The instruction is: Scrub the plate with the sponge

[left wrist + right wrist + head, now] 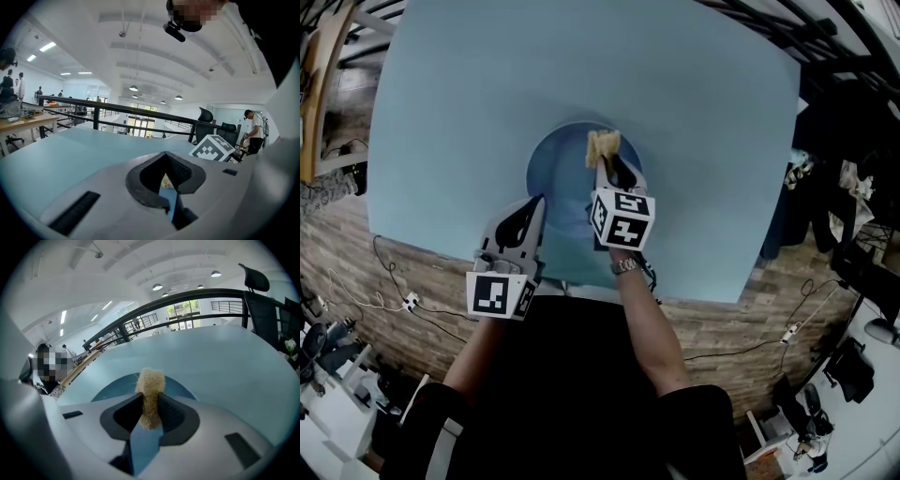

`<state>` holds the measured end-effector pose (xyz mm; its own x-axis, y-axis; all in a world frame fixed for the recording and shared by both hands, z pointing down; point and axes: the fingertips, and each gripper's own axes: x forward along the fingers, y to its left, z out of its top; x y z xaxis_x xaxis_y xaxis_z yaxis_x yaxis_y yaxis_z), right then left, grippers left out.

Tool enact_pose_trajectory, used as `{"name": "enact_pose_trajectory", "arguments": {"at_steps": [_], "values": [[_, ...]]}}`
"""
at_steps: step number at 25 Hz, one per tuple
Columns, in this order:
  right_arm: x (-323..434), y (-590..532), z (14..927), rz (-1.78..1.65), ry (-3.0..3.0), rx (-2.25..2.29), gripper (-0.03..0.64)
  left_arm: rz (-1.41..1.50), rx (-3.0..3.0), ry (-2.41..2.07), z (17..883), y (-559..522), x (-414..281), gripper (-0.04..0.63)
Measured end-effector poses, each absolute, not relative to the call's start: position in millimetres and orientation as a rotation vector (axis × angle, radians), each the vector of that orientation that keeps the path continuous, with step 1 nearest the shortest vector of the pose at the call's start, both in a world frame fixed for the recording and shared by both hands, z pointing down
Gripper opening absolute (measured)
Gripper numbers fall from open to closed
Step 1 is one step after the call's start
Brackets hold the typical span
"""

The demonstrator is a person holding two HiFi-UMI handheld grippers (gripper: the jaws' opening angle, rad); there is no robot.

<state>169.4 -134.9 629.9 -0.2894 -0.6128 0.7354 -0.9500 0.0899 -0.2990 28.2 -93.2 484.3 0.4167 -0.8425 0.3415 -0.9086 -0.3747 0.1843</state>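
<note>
plate (558, 173): near rim hid under both grippers, head view.
sponge (150, 380): lower part sunk btwn jaws of right gripper (149, 398); btm end not seen.
left gripper (165, 164): in jaw gap only a thin blue strip + tan speck show; prob. plate rim, too little to be sure.
table (703, 112): near edge partly hid by arms.
bkgd people: too small to make out.

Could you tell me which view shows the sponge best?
The right gripper view: the sponge sits central, clamped between the right tool's jaws. The head view shows it small, at the plate's far edge. The left gripper view shows perhaps a tan sliver.
</note>
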Motion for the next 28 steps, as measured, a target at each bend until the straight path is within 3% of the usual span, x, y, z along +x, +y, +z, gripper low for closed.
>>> {"name": "enact_pose_trajectory", "arguments": {"at_steps": [19,28], "values": [[205.6,-95.6,629.0,1.081,-1.75,1.608,0.083,0.259,2.344,-1.494,481.5,-82.7,26.9,0.002],[181.1,-99.8,607.4,1.086,-1.845,1.599,0.083,0.252,2.336,-1.503,482.9,-81.5,20.0,0.002]]}}
